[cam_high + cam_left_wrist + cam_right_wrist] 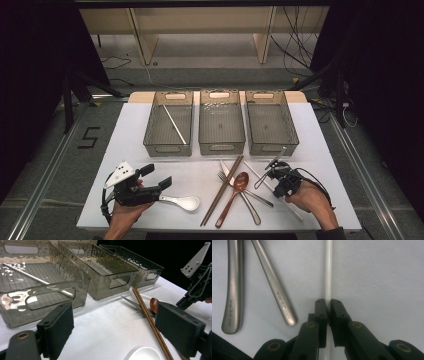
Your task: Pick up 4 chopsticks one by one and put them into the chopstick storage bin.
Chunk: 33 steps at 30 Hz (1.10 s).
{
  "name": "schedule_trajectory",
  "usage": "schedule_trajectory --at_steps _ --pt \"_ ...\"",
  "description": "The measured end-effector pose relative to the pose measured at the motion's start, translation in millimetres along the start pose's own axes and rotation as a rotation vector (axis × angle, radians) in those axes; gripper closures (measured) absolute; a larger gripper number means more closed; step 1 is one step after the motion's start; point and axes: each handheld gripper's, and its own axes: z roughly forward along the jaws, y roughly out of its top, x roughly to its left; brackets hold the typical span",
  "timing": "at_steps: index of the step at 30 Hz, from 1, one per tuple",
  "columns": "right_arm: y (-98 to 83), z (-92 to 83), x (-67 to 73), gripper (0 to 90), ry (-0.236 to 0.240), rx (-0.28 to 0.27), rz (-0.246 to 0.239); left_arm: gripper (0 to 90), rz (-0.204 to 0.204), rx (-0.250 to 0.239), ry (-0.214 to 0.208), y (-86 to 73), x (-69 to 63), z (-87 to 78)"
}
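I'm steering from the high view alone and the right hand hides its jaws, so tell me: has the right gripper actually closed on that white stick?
Observer: Yes. In the right gripper view the right gripper is shut on the white chopstick, pads pressed against both sides.
Operator: Is it off the table yet?
Observer: I cannot tell; the stick runs straight along the white table, beside two metal handles.
Operator: And the left gripper?
Observer: The left gripper stands wide open with nothing between its jaws, the white spoon just below it.
Operator: Anything in the bins?
Observer: The left bin holds another white chopstick.
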Motion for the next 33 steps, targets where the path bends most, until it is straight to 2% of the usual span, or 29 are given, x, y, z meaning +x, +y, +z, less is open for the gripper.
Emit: schedule_trajectory --at_steps 12,22,33 --pt "-3.4 -20.4 6.2 85.0 -0.007 -0.055 -0.038 14.8 -0.002 0.001 0.0 -0.1 0.2 0.0" --pt "-4.0 -28.4 9.2 85.1 0.005 -0.092 -0.065 14.8 -0.004 -0.001 0.001 -0.1 -0.1 0.3" --pt "-1.2 -40.7 9.8 85.1 0.044 -0.187 -0.103 14.8 -0.002 0.002 0.002 -0.5 0.4 1.0"
